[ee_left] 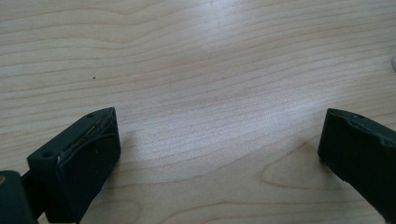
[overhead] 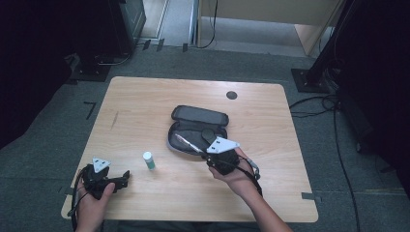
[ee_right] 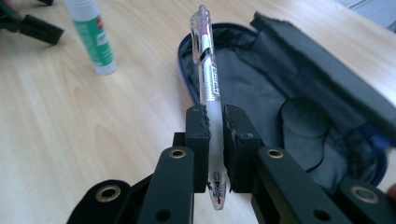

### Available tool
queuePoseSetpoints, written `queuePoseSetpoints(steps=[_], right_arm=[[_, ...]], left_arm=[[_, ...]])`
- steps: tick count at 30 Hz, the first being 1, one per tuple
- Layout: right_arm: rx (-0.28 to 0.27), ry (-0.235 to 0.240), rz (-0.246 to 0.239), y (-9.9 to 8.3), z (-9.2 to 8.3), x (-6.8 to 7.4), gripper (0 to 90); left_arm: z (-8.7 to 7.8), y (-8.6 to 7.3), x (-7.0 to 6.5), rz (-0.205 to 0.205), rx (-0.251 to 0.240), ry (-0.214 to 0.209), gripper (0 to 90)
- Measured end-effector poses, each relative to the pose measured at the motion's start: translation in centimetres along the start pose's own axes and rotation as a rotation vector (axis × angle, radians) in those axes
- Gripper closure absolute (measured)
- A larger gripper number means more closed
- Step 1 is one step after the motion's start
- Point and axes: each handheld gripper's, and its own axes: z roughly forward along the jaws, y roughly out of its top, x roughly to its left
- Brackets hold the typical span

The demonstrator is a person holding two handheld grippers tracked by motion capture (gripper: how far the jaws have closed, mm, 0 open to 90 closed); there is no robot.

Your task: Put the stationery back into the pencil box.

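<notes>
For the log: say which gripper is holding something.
The right gripper: its fingers clamp a clear pen over the open case. The left gripper is open, empty.

My left gripper (overhead: 126, 177) is a chunky black tool with a grey three-cornered plate on top and a dark cable trailing off behind my hand; up close its two jaws are blocky black pieces with small screw holes and worn, frayed inner pads. My right gripper (ee_right: 214, 122) has the same grey plate and black body, its jaw arms studded with brass-ringed holes and its pad edges rough and chipped. My forearms are bare, with no sleeves reaching the wrists.
</notes>
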Motion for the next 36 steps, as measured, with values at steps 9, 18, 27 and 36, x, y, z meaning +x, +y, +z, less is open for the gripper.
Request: queuePoseSetpoints(steps=[9,18,27,36], right_arm=[[0.021,0.016,0.011,0.4,2.9,-1.6,81.5],[0.077,0.0,0.038,-0.3,5.7,-2.8,81.5],[0.108,-0.025,0.051,-0.9,6.9,-3.6,81.3],[0.103,-0.046,0.068,-0.9,6.8,-3.7,80.0]], left_arm=[[0.0,0.0,0.0,-0.001,-0.002,0.0,0.0],[0.0,0.0,0.0,0.001,0.0,0.0,0.0],[0.0,0.0,0.0,0.001,0.0,0.0,0.0],[0.0,0.0,0.0,0.001,0.0,0.0,0.0]])
